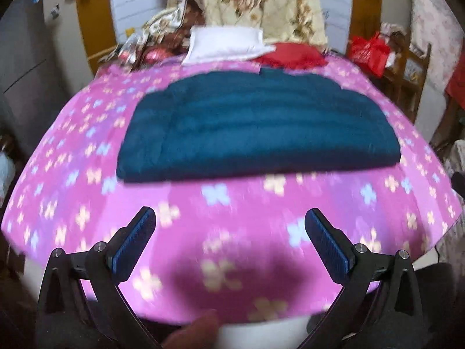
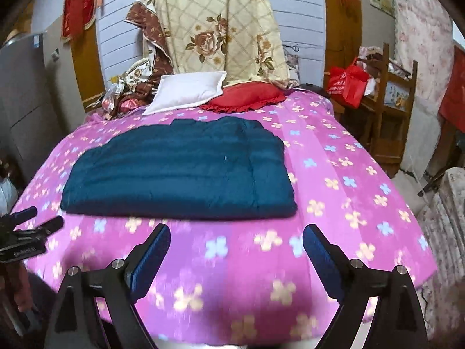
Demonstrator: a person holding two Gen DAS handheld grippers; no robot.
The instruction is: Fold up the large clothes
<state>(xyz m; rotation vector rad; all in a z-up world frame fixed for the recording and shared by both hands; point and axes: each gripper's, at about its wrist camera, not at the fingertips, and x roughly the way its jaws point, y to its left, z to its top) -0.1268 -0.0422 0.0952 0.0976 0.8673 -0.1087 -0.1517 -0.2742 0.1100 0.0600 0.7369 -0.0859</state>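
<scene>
Pink bedding printed with pale flowers covers the bed (image 2: 334, 157), which fills most of both views. On it lies the dark teal padded jacket (image 2: 180, 171), folded into a flat, roughly rectangular bundle with its long side across the bed, well beyond the fingers of both grippers. Past the jacket, at the head of the bed, a white pillow (image 2: 189, 90) leans partly over a red cushion (image 2: 247, 97), and a cream quilt with brown roses (image 2: 221, 29) hangs behind them. A red bag (image 2: 347, 85) sits on a wooden chair (image 2: 392, 110) at the right of the bed.

The left gripper (image 1: 229, 224) hovers above the near edge of the bed, aimed along it toward the jacket; its blue-padded fingers (image 1: 133, 244) are spread wide and hold nothing. The right gripper (image 2: 236, 240) is posed the same way, level and pointing forward, its fingers (image 2: 151, 258) also spread wide apart with only the bedding between them. In the right wrist view the left gripper shows at the far left edge, off the bed's side.
</scene>
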